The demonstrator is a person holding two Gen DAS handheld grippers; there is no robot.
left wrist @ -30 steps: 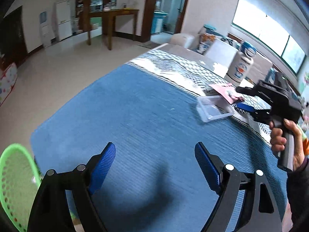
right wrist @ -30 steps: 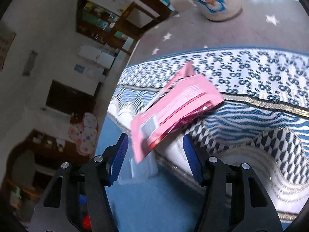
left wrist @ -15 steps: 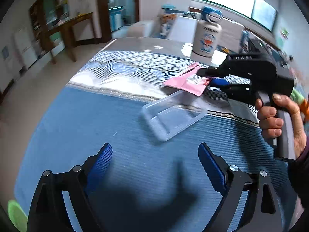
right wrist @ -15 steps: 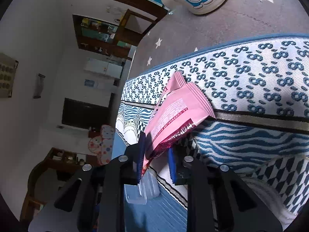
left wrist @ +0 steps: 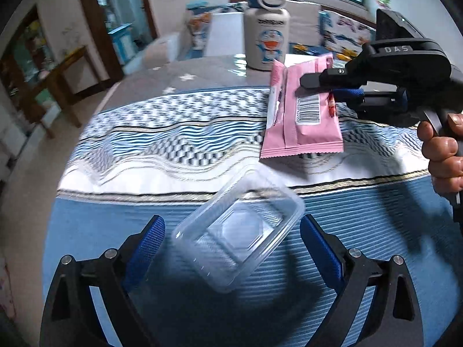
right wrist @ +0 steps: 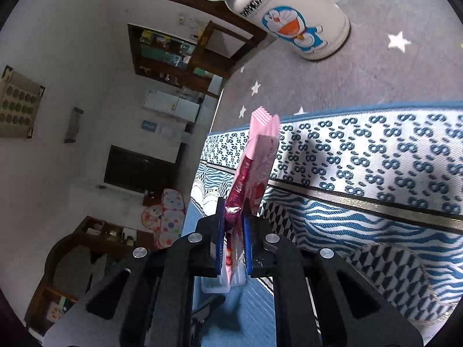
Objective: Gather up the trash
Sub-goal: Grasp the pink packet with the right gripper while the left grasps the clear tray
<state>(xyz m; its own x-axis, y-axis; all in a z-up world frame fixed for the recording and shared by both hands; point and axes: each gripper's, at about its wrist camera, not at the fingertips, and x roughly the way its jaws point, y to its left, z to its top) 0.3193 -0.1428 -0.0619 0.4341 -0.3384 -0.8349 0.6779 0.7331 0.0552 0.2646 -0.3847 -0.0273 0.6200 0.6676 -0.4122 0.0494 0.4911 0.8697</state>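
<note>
A pink snack wrapper point(left wrist: 301, 121) hangs clear of the patterned cloth, pinched at one edge by my right gripper point(left wrist: 321, 88). In the right wrist view the wrapper point(right wrist: 260, 150) stands edge-on between the shut blue pads of the right gripper point(right wrist: 233, 217). A clear plastic tray point(left wrist: 240, 231) lies tilted on the blue part of the cloth. My left gripper point(left wrist: 231, 225) points down at it, one finger on each side. Its jaws are opening and the pads do not touch the tray.
A white cartoon-printed bottle point(left wrist: 266, 37) with a blue lid stands on the grey starred cloth behind the wrapper, also large in the right wrist view point(right wrist: 289, 17). A person's hand point(left wrist: 442, 150) grips the right handle. The table edge point(left wrist: 72, 179) drops to the floor at left.
The right gripper has shut on the pink wrapper and lifted it off the cloth. The left gripper has swung toward the clear tray, which now lies between its fingers. The green basket has left view.
</note>
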